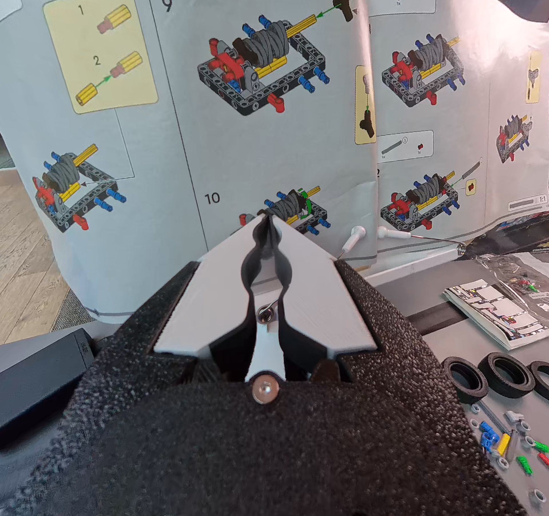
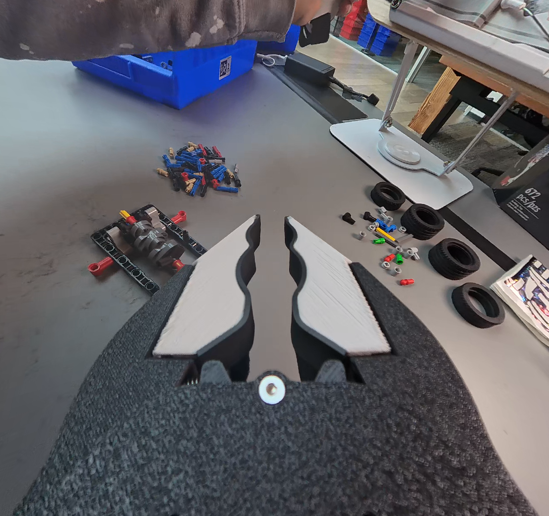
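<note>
While the left gripper (image 1: 269, 219), jaws together, meets the instruction page (image 1: 252, 100), the right gripper (image 2: 272, 219) hovers, jaws apart, over bare worktop (image 2: 74, 145); frame assembly (image 2: 145, 241) left, tyres (image 2: 421, 221) right.

Lighting was bright and even, daylight-like. Soft glare washed the instruction pages (image 1: 267, 85) at upper right of the left wrist view. Wide-angle distortion bowed both frames' edges. The small booklet (image 1: 499, 311) appeared blurred; the grey table (image 2: 89, 145) showed faint shadows.
</note>
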The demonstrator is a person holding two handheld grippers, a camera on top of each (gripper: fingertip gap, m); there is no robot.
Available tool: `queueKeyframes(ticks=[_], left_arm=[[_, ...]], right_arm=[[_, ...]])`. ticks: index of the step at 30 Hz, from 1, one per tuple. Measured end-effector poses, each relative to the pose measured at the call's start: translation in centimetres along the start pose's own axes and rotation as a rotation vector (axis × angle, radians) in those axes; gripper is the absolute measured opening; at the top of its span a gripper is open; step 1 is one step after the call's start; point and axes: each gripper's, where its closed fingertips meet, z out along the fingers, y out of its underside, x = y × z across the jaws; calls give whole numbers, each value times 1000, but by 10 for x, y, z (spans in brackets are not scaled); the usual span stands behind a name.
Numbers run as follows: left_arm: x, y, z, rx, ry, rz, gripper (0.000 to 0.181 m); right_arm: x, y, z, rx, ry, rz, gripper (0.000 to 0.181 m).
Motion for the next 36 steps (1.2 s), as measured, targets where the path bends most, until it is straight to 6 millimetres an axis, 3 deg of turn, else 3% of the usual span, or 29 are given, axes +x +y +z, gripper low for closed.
queueKeyframes(ticks=[8,10,13,16,18,21,26,28,31,34,36], left_arm=[[5,2,-11,5,39,-24,2],[28,-7,-26,44,155,-100,5],[75,-21,-67,84,378,-192,16],[121,-13,-118,41,586,-139,26],[145,10,-155,-31,695,-60,30],[176,67,-212,-233,857,32,34],[221,160,-293,-540,1050,92,45],[236,189,-307,-614,1070,163,49],[250,218,-307,-680,1065,276,53],[250,235,-303,-725,1055,389,39],[254,236,-308,-713,1116,403,35]], right_arm=[[-2,1,1,-3,-7,4,16],[-2,1,1,-1,-13,17,16],[-4,-3,-1,31,-58,93,17],[-6,-5,-4,47,-114,173,21],[-6,-8,-7,73,-134,204,20],[-9,-10,-14,80,-191,215,20],[-52,22,-16,-113,-373,22,20],[-67,35,-13,-188,-402,-68,21],[-79,38,-9,-212,-430,-108,22],[-81,39,-6,-219,-423,-137,24],[-85,40,-7,-220,-438,-144,25]])
